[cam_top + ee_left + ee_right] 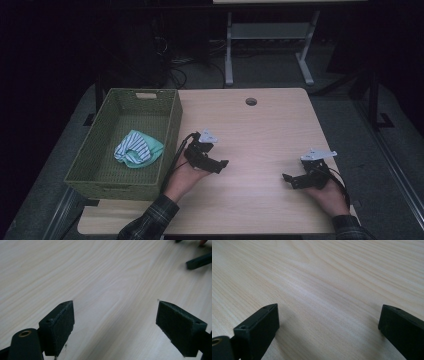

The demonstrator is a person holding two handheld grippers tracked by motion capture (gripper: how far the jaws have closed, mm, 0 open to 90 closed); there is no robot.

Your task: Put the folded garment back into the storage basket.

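My desk [260, 125] carries a green woven basket [170, 130] at its left edge, with a striped teal cloth [137, 148] lying inside. I have the left tongs [220, 165] just beside the basket and the right tongs [289, 179] well apart from it, both released over bare wood.

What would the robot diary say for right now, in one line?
left tool: open, empty | right tool: open, empty | striped cloth: in green basket | table: bare wood

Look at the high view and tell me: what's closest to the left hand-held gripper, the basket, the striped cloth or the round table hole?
From the left hand-held gripper:
1. Green basket, its near wall just left.
2. Striped cloth, inside the basket, farther left.
3. Round table hole, toward the far edge.
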